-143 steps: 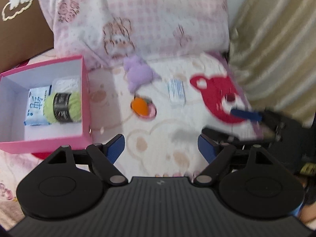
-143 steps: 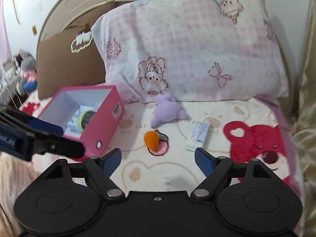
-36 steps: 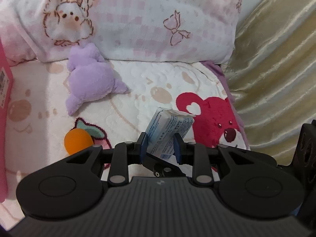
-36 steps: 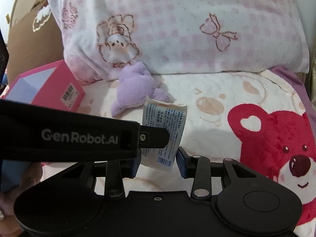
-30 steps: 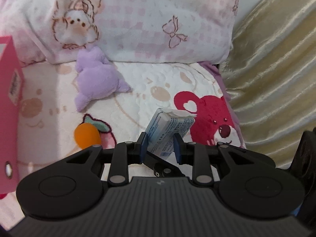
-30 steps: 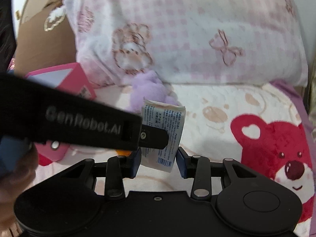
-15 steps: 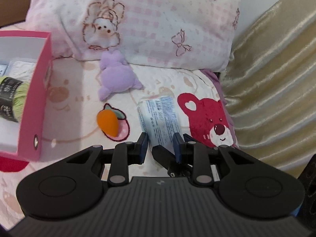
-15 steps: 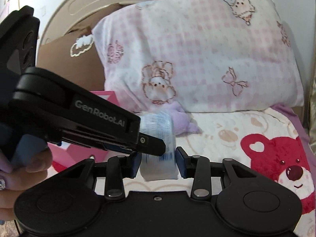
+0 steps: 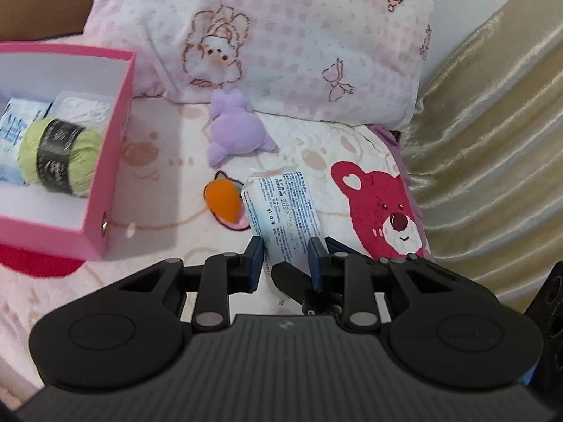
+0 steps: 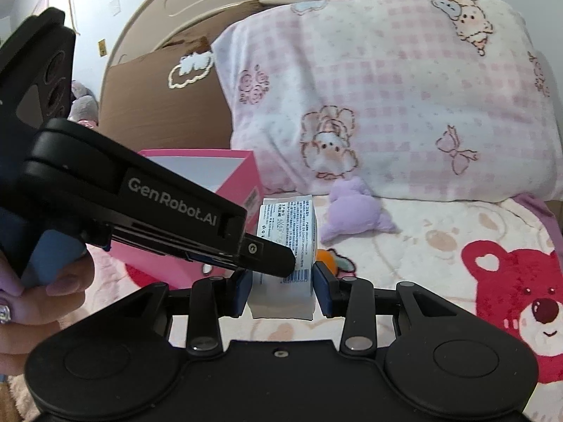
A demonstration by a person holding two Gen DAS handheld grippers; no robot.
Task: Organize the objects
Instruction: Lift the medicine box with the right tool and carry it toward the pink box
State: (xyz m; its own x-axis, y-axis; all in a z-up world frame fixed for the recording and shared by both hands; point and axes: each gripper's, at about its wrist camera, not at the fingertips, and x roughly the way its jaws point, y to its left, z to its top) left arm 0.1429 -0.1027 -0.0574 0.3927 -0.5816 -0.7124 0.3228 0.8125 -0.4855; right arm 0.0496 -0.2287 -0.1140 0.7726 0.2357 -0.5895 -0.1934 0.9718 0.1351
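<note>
Left wrist view: the left claw [image 9: 285, 258] is clamped on a white printed tissue packet [image 9: 281, 207], held above the cream bear-print bed blanket [image 9: 169, 225]. To its left stands an open pink cardboard box [image 9: 112, 147] holding a green yarn ball [image 9: 58, 156]. An orange felt carrot [image 9: 222, 200] lies just beside the packet, and a purple plush toy [image 9: 234, 130] sits against the pink checked pillow [image 9: 299, 45].

Right wrist view: the right claw [image 10: 283, 290] grips the same packet's lower end, while the left claw's dark fingertip [image 10: 278, 258] presses its side. A hand [image 10: 31, 295] holds the left tool.
</note>
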